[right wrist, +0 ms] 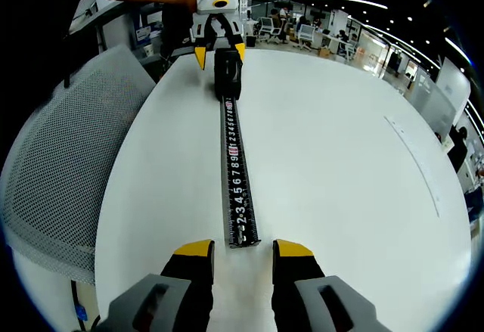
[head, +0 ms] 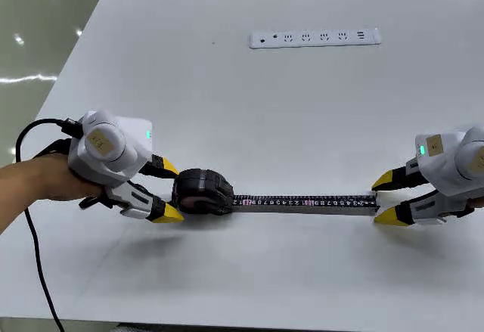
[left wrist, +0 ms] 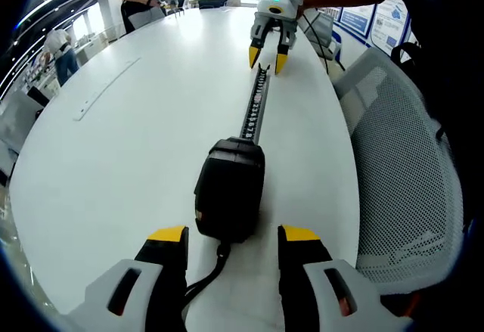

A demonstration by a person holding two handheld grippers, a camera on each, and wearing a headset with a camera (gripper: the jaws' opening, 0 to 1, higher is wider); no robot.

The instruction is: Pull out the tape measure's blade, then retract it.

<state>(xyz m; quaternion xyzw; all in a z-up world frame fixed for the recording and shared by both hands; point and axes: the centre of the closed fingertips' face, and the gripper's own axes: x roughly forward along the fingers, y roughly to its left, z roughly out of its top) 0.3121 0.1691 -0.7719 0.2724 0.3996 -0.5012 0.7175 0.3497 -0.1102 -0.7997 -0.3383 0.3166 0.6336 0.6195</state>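
- The tape measure's blade [right wrist: 237, 188], right gripper view: scale digits 2, 3, 4, 5, 6, 7, 8, 9 read in a row from the free end; the digits beyond, toward the tape measure's case [right wrist: 228, 71], are too small to read.
- The same blade in the head view: a row of digits, illegible.
- Tan sticker [head: 100, 142] on the left gripper [head: 172, 190]: markings unreadable.
- Blue-and-white posters [left wrist: 363, 14], left gripper view: print too blurred to read.

Black tape measure [head: 203, 191] on table, blade [head: 306, 202] extended flat
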